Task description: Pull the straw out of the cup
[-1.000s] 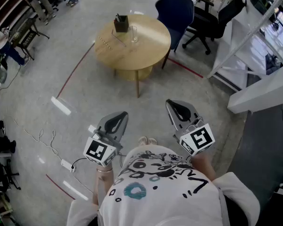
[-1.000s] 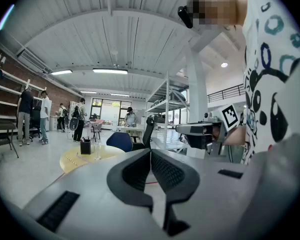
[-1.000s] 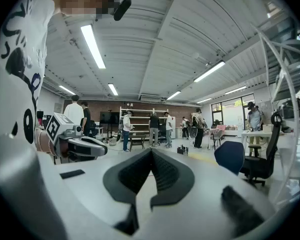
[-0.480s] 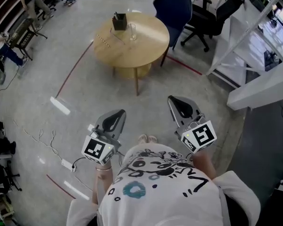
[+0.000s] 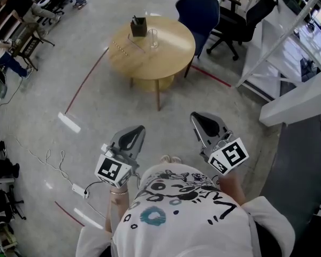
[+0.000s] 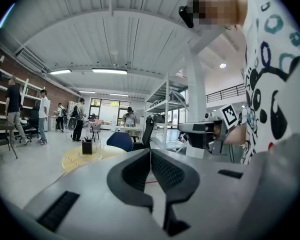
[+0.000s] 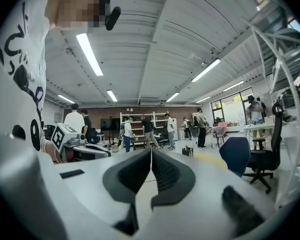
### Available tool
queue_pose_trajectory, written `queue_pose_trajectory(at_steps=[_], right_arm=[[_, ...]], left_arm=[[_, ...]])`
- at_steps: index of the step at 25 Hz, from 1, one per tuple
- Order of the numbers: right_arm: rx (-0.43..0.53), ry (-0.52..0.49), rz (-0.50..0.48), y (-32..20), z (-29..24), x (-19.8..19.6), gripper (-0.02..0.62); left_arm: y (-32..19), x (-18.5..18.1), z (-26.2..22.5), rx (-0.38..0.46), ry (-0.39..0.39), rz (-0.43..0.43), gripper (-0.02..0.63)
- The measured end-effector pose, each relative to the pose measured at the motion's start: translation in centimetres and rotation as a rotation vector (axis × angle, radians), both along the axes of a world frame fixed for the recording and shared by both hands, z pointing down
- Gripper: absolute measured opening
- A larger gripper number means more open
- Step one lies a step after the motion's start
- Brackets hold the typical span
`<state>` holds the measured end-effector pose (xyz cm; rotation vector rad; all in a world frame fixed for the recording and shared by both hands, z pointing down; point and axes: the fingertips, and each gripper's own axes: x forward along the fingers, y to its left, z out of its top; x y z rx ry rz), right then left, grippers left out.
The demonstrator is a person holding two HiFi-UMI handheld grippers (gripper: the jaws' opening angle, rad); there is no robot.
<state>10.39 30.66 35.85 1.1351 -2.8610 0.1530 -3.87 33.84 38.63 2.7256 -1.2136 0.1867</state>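
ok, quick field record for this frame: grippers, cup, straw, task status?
left gripper: shut, empty
right gripper: shut, empty
cup: clear glass, upright on round table, next to black box
straw: too small to make out
blue chair: at the table's far side
status: both grippers held near the person's body, well short of the table; nothing grasped

Round wooden table (image 5: 168,50), blue chair (image 5: 198,12) beside.
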Motion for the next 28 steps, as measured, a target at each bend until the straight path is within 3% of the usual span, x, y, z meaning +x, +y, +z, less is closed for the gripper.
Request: queue_pose_trajectory(at_steps=[15, 28], right_arm=[[0.004, 0.019, 0.009, -5.1, 0.9, -1.8, 0.028], [0.016, 0.013, -0.059, -17.2, 0.6, -2.2, 0.028]], left_arm=[[-4.5, -2.3, 1.6, -0.025, -0.001, -0.017, 0.017], [-16.5, -2.7, 0.1, 0.022, -0.002, -0.095, 0.017]])
